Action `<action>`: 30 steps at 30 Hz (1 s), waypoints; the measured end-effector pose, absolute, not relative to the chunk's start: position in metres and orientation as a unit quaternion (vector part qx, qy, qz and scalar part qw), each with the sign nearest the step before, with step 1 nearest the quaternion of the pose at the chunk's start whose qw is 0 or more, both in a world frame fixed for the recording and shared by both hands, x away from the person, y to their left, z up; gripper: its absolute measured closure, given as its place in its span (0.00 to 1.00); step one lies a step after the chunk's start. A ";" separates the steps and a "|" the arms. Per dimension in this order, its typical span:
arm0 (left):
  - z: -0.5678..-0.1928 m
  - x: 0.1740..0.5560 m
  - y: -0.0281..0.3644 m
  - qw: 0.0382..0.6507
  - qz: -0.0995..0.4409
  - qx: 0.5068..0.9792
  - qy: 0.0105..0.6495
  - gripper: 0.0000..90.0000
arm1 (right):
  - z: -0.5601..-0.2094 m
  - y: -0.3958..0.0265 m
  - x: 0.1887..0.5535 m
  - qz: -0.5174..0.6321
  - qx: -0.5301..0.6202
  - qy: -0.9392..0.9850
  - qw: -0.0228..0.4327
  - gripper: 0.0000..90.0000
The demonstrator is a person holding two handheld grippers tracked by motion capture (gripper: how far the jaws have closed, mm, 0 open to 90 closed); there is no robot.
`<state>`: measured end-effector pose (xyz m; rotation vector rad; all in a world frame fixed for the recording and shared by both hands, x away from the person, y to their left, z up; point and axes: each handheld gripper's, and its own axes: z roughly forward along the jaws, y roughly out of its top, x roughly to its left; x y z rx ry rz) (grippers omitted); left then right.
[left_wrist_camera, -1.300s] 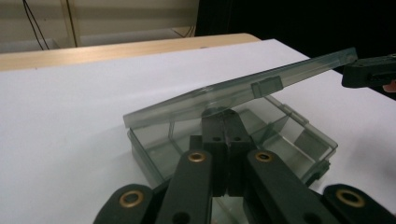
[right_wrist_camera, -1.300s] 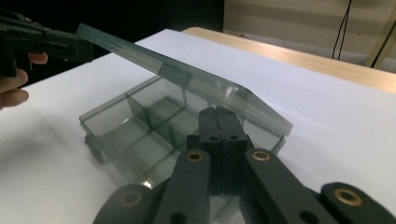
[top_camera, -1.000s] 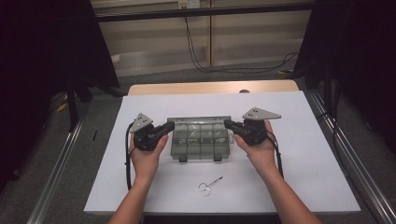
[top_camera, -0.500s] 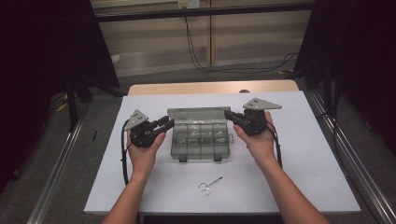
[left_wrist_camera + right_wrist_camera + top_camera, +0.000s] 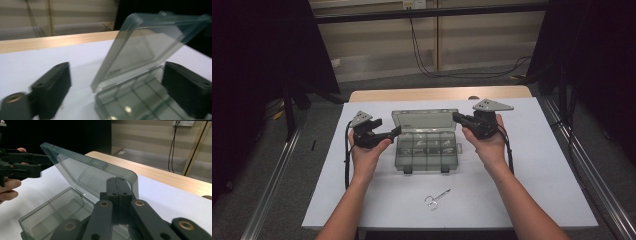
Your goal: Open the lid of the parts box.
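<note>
While the clear, ribbed plastic box (image 5: pixel 427 145) sits with lid (image 5: pixel 87 173) raised, my right gripper (image 5: pixel 457 118) pinches its edge; my left gripper (image 5: pixel 396 131), jaws just opening, holds nothing.

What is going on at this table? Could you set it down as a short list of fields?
Work in hand: opening a clear compartment box
Lid: raised, tilted back
Left gripper: jaws have just been opening, standing apart at the box's left corner, not pressing on it
Right gripper: jaws shut, at the lid's right edge
Also on the table: small scissors, near the front edge, untouched
Surface: white sheet over a wooden top
</note>
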<state>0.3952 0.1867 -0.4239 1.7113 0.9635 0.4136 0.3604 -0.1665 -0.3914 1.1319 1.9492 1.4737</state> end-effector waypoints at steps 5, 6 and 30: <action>-0.428 0.406 0.183 0.528 0.182 0.721 0.410 0.52 | -0.389 -0.166 0.367 0.531 0.408 0.707 0.226 1.00; -0.428 0.409 0.181 0.522 0.191 0.721 0.414 0.57 | -0.389 -0.166 0.368 0.531 0.409 0.707 0.226 1.00; -0.425 0.418 0.174 0.507 0.184 0.728 0.423 0.92 | -0.385 -0.183 0.367 0.552 0.417 0.685 0.226 0.00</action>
